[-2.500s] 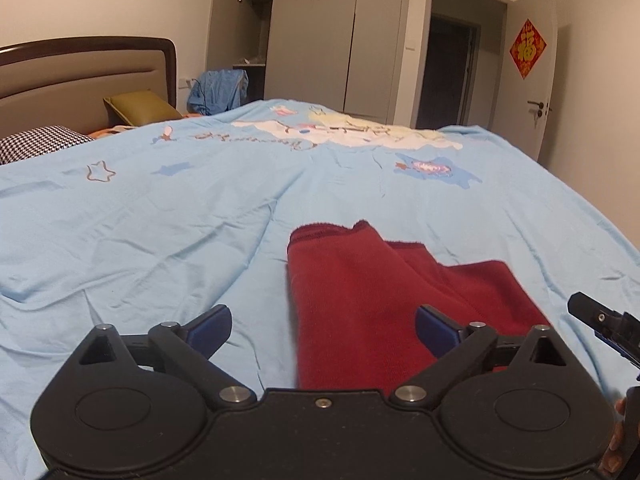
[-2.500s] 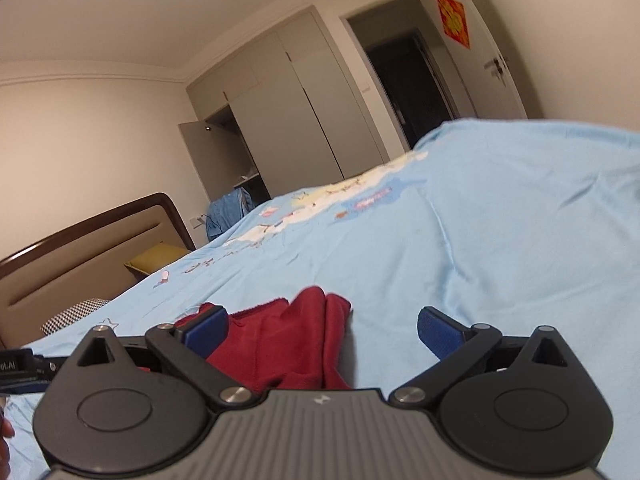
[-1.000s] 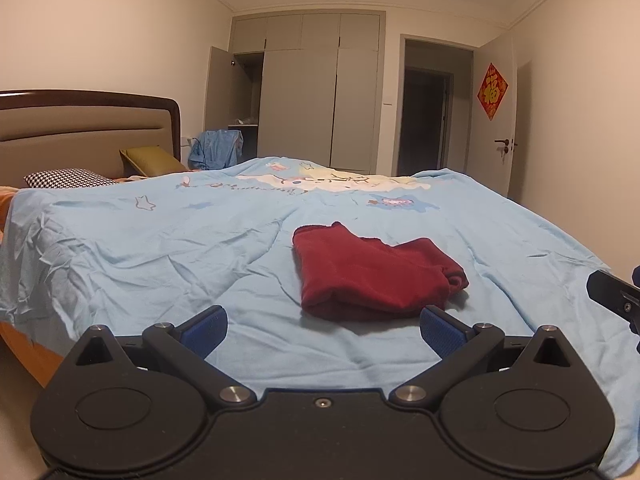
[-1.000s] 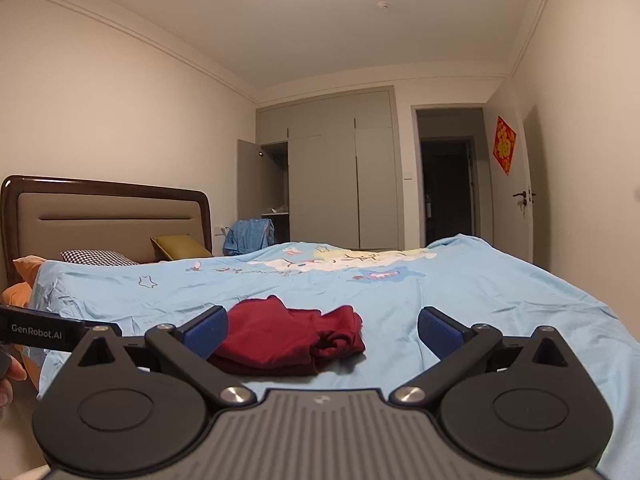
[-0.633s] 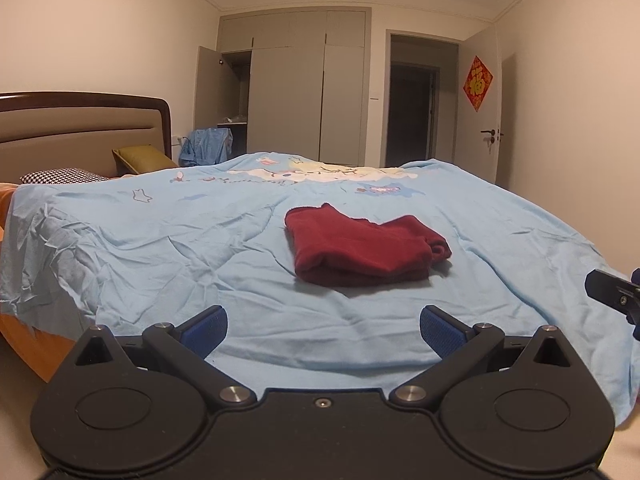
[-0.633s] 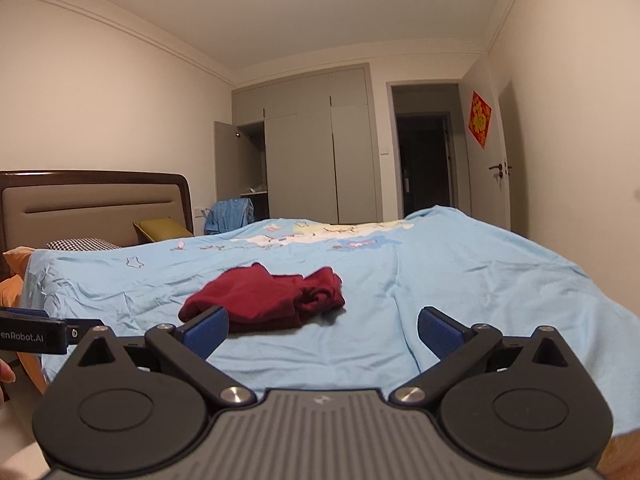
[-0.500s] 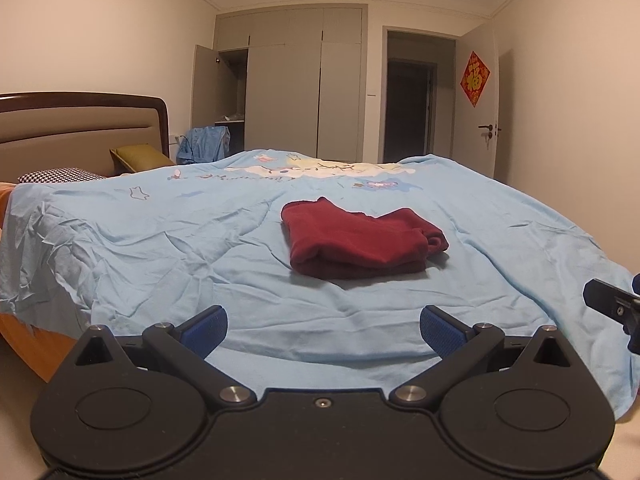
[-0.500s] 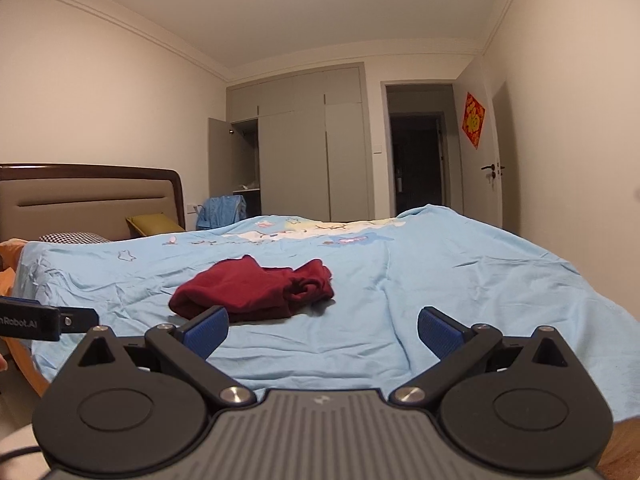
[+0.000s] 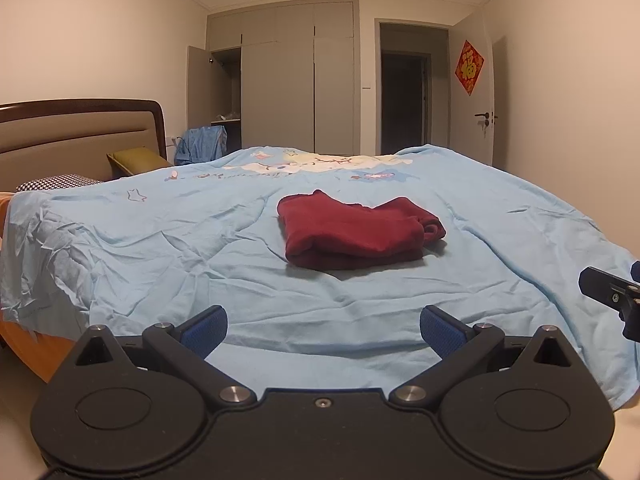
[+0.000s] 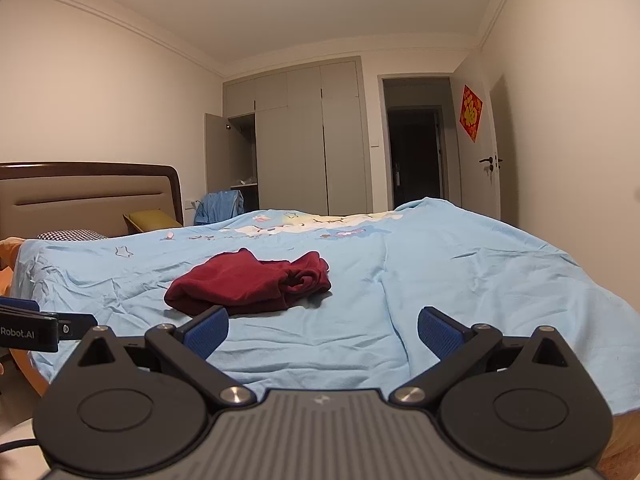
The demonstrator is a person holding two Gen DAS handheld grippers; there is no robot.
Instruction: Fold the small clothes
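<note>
A dark red garment (image 9: 356, 232) lies folded in a compact bundle near the middle of the light blue bedspread (image 9: 200, 248); from the right wrist view the same red garment (image 10: 252, 282) shows a rolled edge on its right side. My left gripper (image 9: 323, 332) is open, well back from the bed edge, with nothing between its blue pads. My right gripper (image 10: 323, 330) is open too, also held off the bed and empty. Each gripper's body shows at the edge of the other's view.
The bed has a brown headboard (image 9: 80, 132) and pillows (image 9: 136, 160) at the left. Grey wardrobes (image 9: 296, 80), one door ajar, and an open doorway (image 9: 404, 104) stand behind. The orange bed side (image 9: 36, 344) and pale floor lie at lower left.
Both grippers have drawn back from the red garment and away from the bed; the garment stays folded on the bedspread and now looks smaller and farther off.
</note>
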